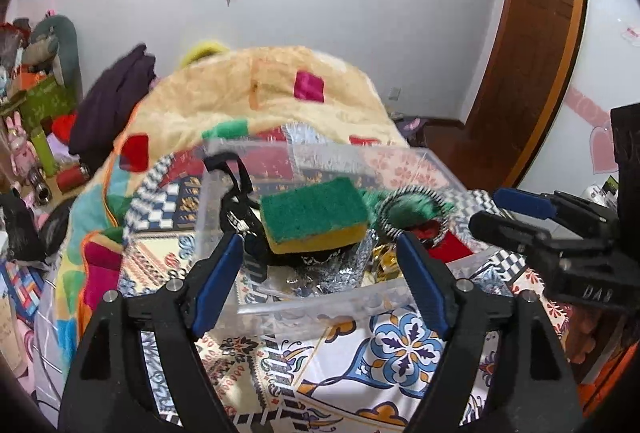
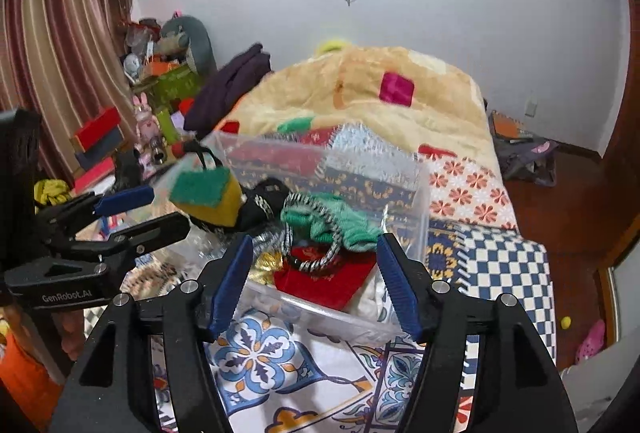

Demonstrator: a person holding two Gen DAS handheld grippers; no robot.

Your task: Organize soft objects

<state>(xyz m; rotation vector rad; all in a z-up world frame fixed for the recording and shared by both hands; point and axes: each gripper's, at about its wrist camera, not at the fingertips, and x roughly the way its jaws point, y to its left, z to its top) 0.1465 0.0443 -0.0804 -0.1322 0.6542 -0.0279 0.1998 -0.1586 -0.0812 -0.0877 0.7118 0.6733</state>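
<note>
Both claws hang spread and hold nothing: left claw [image 1: 320, 261], right claw [image 2: 314, 273]. Just ahead of them a green-and-yellow sponge [image 1: 316, 215] lies atop the pile in a clear plastic bin [image 1: 320, 303] on the bed [image 2: 492, 265], beside a green knitted cloth [image 2: 340, 219].

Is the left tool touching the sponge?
Apart. The left wrist view shows the left tool open, with the sponge beyond its fingertips, resting in the clear bin.
</note>
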